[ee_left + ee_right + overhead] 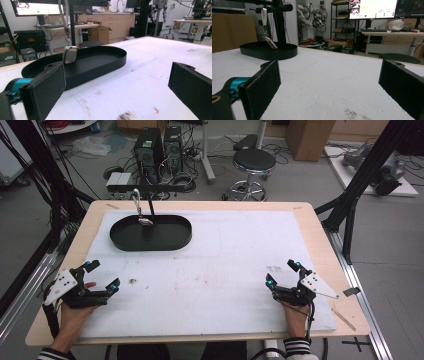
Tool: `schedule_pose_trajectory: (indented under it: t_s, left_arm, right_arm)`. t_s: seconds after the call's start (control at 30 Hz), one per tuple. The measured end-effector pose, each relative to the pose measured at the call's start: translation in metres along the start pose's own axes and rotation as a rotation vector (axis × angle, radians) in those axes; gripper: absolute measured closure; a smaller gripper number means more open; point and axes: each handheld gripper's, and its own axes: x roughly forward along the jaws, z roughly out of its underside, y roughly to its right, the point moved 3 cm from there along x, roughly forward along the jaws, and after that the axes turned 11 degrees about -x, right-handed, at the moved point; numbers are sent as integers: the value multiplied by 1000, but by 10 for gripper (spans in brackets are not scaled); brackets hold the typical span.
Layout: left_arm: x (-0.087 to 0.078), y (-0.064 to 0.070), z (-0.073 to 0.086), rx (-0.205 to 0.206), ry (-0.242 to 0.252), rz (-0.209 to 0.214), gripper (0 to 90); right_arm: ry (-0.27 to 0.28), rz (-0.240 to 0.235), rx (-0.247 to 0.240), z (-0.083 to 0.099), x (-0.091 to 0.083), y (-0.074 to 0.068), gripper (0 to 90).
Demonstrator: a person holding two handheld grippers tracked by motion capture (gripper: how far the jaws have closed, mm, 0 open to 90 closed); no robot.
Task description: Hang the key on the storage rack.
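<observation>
**Tray waiting, both grippers idling near the table edge**

Tray is sitting at the far left of the table, with a post rising from it and a silver clip dangling over its floor. Left gripper and right gripper are resting well short of the tray, jaws spread wide and holding nothing. No step looks begun; reaching the clip likely means travelling forward toward the tray first.

The counter carries one black oval plastic tray, one black upright stand, one hanging silver metal carabiner and two hand-held grippers, left and right.
</observation>
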Motion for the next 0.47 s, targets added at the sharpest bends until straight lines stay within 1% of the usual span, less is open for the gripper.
schedule_pose_trajectory:
  t_s: [0.03,0.1,0.17,0.2,0.23,0.33,0.47]
  left_arm:
    - [-1,1,3,-3,-5,-2,17]
    - [-5,3,4,14,29,0,17]
    - [-8,3,5,4,52,-4,17]
    - [-9,3,5,-1,61,-14,17]
    - [-8,2,5,2,58,-13,17]
    - [-7,2,5,-4,54,-28,17]
    - [-7,2,5,-2,54,-31,17]
  right_arm:
    - [1,1,1,0,0,0,30]
    - [-1,1,1,0,0,0,30]
    - [-2,1,2,0,0,0,29]
    - [-2,1,4,0,0,0,29]
    - [-2,1,3,0,0,0,29]
    - [-3,1,3,0,0,0,29]
    - [-2,1,5,0,0,0,29]
